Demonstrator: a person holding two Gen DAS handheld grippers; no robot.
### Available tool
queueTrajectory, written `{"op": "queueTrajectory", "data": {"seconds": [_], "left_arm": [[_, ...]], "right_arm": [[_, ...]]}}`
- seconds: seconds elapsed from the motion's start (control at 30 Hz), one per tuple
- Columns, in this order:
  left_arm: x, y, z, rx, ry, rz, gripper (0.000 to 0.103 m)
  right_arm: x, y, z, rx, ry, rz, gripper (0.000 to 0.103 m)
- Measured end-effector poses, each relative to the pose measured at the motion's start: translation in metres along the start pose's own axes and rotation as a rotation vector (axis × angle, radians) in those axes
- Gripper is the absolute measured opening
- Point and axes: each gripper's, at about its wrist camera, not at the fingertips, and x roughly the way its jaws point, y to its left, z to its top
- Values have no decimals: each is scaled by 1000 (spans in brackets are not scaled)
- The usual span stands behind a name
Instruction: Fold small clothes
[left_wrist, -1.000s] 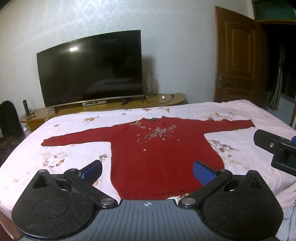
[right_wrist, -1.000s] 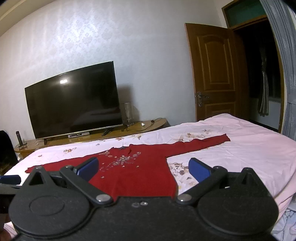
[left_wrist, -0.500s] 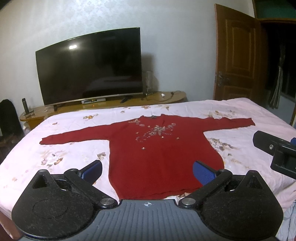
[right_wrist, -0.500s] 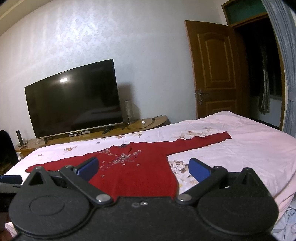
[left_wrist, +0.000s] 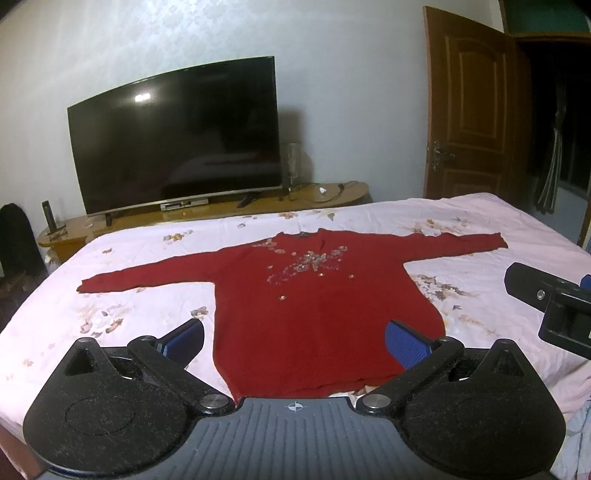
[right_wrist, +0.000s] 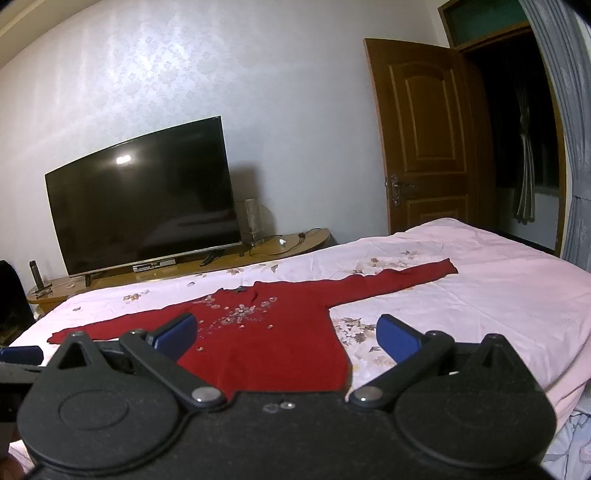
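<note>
A red sweater (left_wrist: 321, 310) lies flat in the middle of the bed (left_wrist: 480, 302), front up, both sleeves spread toward the side edges, pale beading scattered below the collar — its hem nearest the bed's near edge. The left gripper (left_wrist: 295, 338) hangs released above that hem, holding nothing. The right gripper (right_wrist: 286, 332) is likewise spread wide and empty. Only the left view shows the whole left sleeve; the right view adds a grey curtain (right_wrist: 569, 147) beside the door (right_wrist: 424, 140).

A sweater (left_wrist: 317, 314) is lying flat on the bed (left_wrist: 517, 229), sleeves reaching left and right. Behind the bed, a TV (left_wrist: 177, 136) is sitting on a stand (left_wrist: 332, 192), a door (left_wrist: 469, 107) standing far right.
</note>
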Motion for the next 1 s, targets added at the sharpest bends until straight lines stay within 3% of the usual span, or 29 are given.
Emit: {"op": "queueTrajectory", "data": {"seconds": [1.0], "left_arm": [[24,11,9,-23,23,3,103]], "right_arm": [[12,0,0,-6,10,8,102]]}}
